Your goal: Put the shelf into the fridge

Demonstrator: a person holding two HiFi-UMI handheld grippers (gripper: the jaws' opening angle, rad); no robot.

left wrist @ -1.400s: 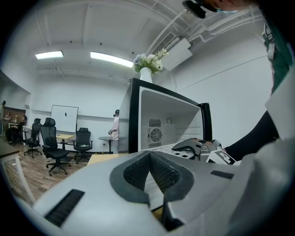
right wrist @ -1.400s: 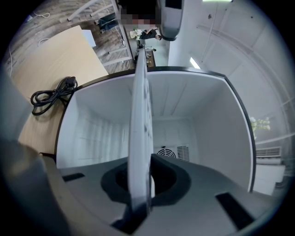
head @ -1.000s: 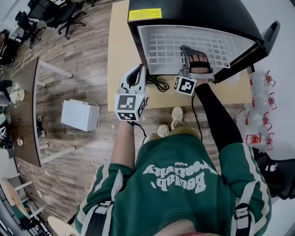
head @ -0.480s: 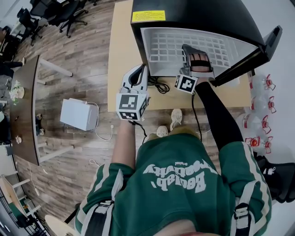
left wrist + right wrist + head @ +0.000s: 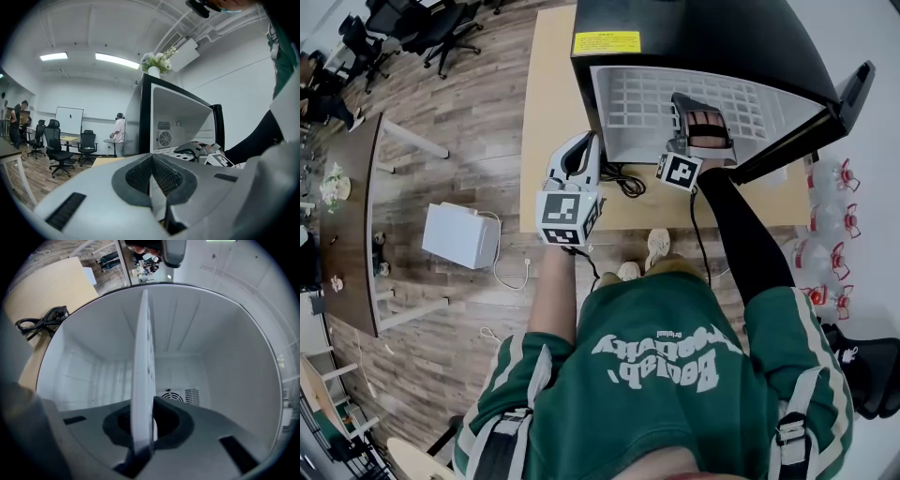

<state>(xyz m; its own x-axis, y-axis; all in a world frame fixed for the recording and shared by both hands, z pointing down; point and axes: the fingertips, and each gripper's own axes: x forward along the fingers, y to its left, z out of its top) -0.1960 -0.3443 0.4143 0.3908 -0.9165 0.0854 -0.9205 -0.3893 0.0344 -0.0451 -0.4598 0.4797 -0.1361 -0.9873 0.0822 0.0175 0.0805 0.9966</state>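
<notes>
Shelf: the white grid shelf [image 5: 675,98] lies flat inside the open fridge [image 5: 694,37], with its holes facing up
Long side: it looks to run from one side wall of the fridge to the other; the short side goes from the front toward the back wall
Front edge: it sticks out toward the person, and the right hand-held gripper [image 5: 697,112] pinches it there
Right hand-held gripper: shut tight on the thin edge of the shelf, pointing into the fridge
Left hand-held gripper [image 5: 578,155]: jaws pressed together with nothing in them, held just outside the fridge's left front corner
Fridge: black outside, white inside, with its door [image 5: 848,89] swung open on the right
Counter [image 5: 548,112]: light wood; the fridge stands on it, and a black cable [image 5: 623,173] lies coiled by the fridge
Room: brown wood floor [image 5: 459,122], a white box [image 5: 461,234] on it, black chairs [image 5: 422,28] far off, bottles with red tops [image 5: 825,234] on the right
</notes>
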